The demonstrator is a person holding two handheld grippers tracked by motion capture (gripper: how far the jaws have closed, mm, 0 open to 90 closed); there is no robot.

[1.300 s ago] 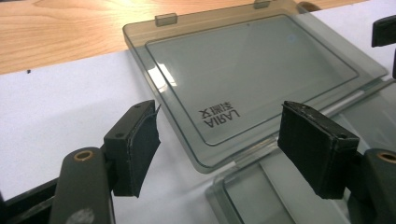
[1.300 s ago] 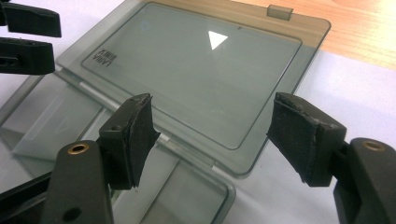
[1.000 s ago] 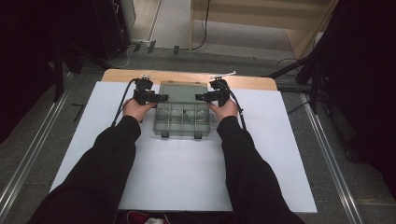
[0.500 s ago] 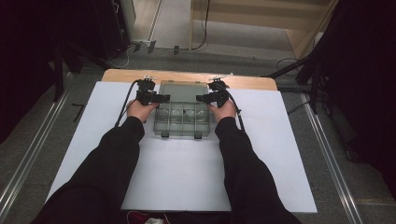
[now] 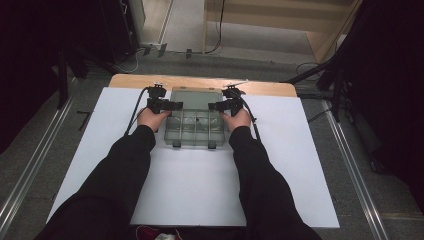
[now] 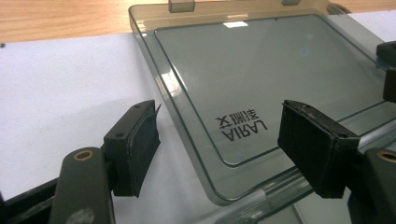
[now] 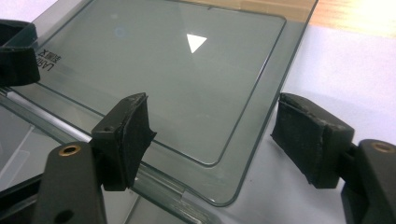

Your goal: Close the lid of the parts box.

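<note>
Clear smoky box [image 5: 192, 131], lid [image 6: 261, 74] flung open flat, divided compartments, contents indistinct; left tool [image 6: 224, 144] and right tool [image 7: 212, 140] both spread, gripping nothing.

open lid [image 5: 196, 97] lying flat behind box [image 5: 194, 129], bare white mat [image 5: 195, 180] nearer the person

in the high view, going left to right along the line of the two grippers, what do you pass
white sheet → left gripper → clear compartment box → right gripper → white sheet again, all on the wooden table
</note>
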